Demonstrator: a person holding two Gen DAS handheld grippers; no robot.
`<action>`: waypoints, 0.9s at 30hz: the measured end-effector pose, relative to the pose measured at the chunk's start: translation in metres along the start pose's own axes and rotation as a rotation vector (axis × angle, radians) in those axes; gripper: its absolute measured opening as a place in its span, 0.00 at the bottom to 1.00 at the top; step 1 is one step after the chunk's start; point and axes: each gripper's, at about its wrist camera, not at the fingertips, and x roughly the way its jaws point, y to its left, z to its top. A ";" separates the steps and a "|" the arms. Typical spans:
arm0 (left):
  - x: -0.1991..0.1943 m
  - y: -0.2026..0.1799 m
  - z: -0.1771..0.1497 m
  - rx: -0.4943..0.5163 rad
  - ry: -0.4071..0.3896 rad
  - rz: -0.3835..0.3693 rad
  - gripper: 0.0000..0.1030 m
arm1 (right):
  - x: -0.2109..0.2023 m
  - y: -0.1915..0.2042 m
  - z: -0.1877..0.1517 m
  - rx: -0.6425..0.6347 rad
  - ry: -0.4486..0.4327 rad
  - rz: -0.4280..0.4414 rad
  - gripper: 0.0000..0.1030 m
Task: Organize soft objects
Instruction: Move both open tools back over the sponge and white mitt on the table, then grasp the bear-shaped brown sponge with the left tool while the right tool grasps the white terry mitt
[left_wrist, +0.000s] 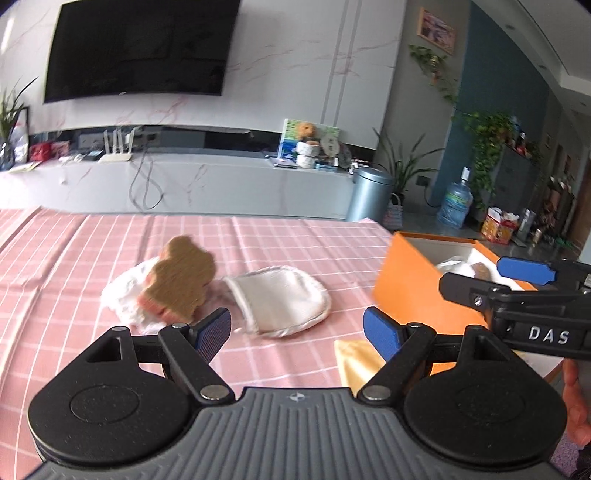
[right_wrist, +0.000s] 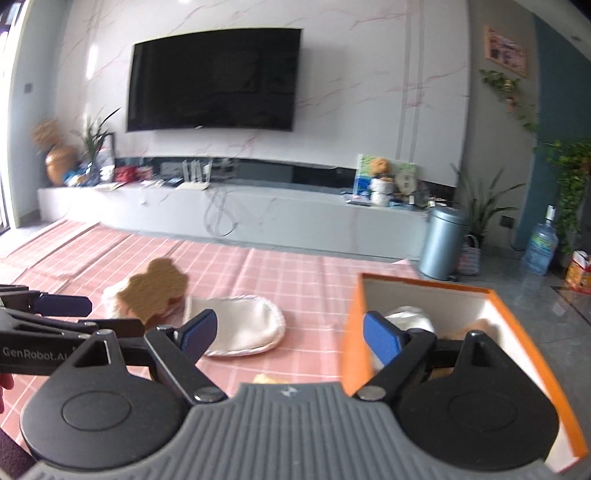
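Observation:
A brown flower-shaped sponge leans on a white fluffy piece on the pink checked cloth. Beside it lies a flat white mitt-like pad, and a yellow cloth corner shows nearer to me. My left gripper hovers open just short of the pad, nothing between its fingers. At the right stands an orange box with a white item and a brown one inside. My right gripper is open and holds nothing; its right finger is over the orange box, its left finger near the white pad. The sponge sits further left.
The pink checked tablecloth covers the table to its far edge. Beyond it are a grey TV bench, a wall TV, a metal bin, a water bottle and plants. A hand shows at the right edge.

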 end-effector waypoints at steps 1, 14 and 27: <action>-0.002 0.007 -0.003 -0.013 0.001 0.006 0.93 | 0.003 0.005 -0.001 -0.012 0.006 0.009 0.83; 0.012 0.061 -0.027 -0.104 0.050 0.065 0.93 | 0.073 0.040 -0.013 -0.053 0.150 0.066 0.83; 0.071 0.080 -0.007 0.156 0.068 0.214 0.93 | 0.163 0.057 0.000 0.015 0.265 0.073 0.88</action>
